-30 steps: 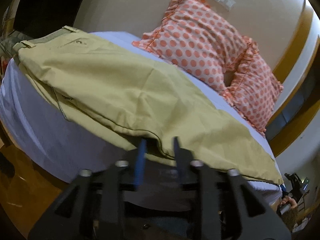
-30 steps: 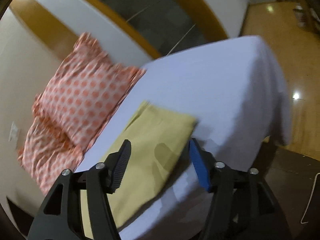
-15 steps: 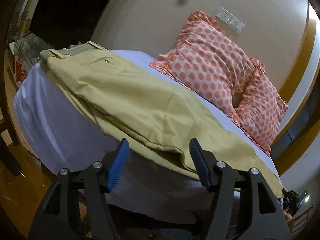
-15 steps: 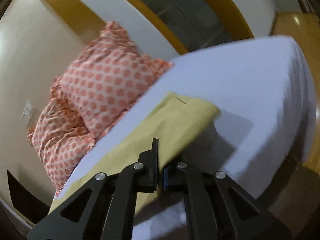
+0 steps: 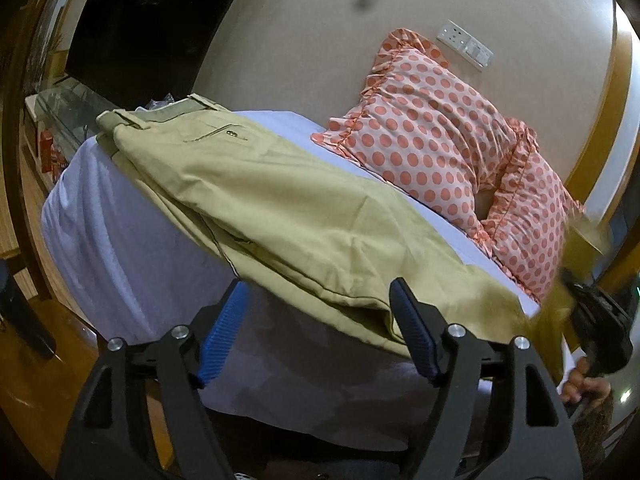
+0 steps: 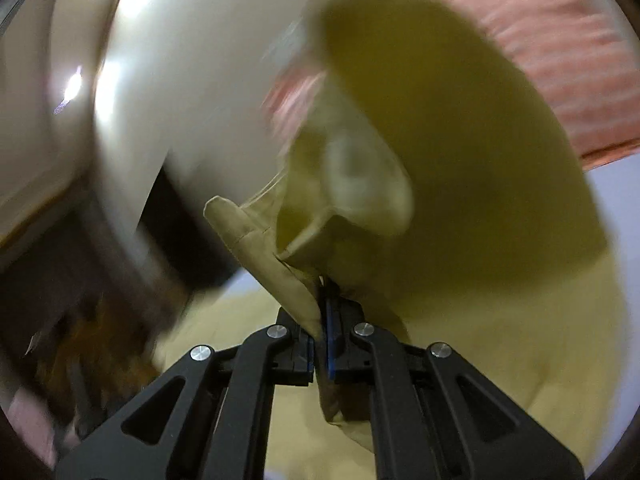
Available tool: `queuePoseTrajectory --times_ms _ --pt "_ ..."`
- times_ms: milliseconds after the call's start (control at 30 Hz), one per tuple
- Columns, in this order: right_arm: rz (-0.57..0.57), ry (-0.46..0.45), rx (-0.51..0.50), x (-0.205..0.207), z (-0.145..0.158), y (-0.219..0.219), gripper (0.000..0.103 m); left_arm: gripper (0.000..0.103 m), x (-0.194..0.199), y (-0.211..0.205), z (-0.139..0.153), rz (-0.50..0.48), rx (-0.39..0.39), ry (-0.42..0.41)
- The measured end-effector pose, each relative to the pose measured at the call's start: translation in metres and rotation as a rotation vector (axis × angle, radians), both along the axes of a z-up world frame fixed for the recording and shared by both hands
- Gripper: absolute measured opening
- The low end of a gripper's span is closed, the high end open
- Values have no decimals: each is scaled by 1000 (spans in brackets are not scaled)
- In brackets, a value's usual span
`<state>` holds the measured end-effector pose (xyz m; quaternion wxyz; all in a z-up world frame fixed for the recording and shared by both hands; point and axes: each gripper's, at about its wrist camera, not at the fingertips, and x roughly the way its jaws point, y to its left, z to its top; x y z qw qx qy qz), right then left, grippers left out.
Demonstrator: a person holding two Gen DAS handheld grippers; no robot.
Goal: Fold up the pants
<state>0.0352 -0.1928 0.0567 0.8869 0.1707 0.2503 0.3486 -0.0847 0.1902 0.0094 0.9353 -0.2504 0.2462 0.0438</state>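
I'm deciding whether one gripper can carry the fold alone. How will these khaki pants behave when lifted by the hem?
Probably floppy: the pants drape over the bed edge and sag. The hem clamped in the right gripper bunches and curls, so layers will likely slip apart. The stacked waistband end looks heavier, so it should drag; the open left gripper could support it.

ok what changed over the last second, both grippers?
The right gripper went from open over the leg end of the pants to shut on the hem, and has lifted it off the bed; the cloth now hangs in front of its camera. The left gripper went from nearly closed at the near edge to open, holding nothing. The waistband end and the pillows stayed put.
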Motion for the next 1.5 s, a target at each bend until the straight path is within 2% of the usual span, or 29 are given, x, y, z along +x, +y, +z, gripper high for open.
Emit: queuePoseTrajectory --times_ms 33,100,167,200,233,300,433,533,700,800,900,967,1067,1133,1167,1233,1267,1300,1333,1367,1400,1467,1500 --pt "78 49 -92 3 -11 33 6 75 0 0 0 -5 8 2" --pt "165 106 -204 0 -28 70 11 76 0 -2 0 -21 30 10" --pt "174 127 -221 -5 -36 77 39 77 0 -3 0 -35 59 13" --pt "154 123 -207 -6 -35 71 69 79 0 -3 0 -40 68 14" --pt "122 110 -178 -8 -33 61 82 80 2 -2 -1 -46 75 19" --pt "81 97 -126 -7 -27 45 82 80 6 0 -3 -55 70 30" --pt "13 110 -86 -2 -20 25 84 80 17 8 -12 -70 -1 57" --pt "2 130 -71 3 -24 19 85 80 21 12 -16 -72 -51 57" --pt "10 145 -67 1 -27 23 85 81 29 16 -12 -79 -79 39" --pt "10 145 -65 1 -28 23 85 83 33 25 -5 -68 -125 9" --pt "-1 150 -54 1 -30 21 86 83 40 45 0 -21 -173 -16" --pt "-8 160 -47 3 -32 20 86 83 48 71 0 47 -245 -21" --pt "-12 169 -42 4 -36 18 86 77 60 107 -4 120 -331 -25" --pt "-13 173 -35 5 -38 15 86 64 67 124 -5 149 -356 -19" --pt "-14 174 -31 5 -38 14 86 61 70 132 -5 148 -375 -15" --pt "-17 170 -19 4 -38 9 86 42 74 143 -4 171 -415 10" --pt "-19 167 -12 3 -38 7 86 38 74 148 -4 186 -438 23" --pt "-23 162 -1 2 -38 2 86 24 74 150 -4 198 -447 30" --pt "-28 157 8 1 -38 -2 86 17 74 151 -1 221 -423 55" --pt "-32 154 14 1 -38 -5 86 15 76 147 3 225 -382 75" --pt "-39 151 24 0 -39 -10 86 11 80 140 10 232 -317 97" --pt "-59 146 41 0 -39 -22 86 10 94 110 39 233 -101 132" --pt "-70 142 47 -1 -39 -27 86 9 100 98 50 220 -36 127"
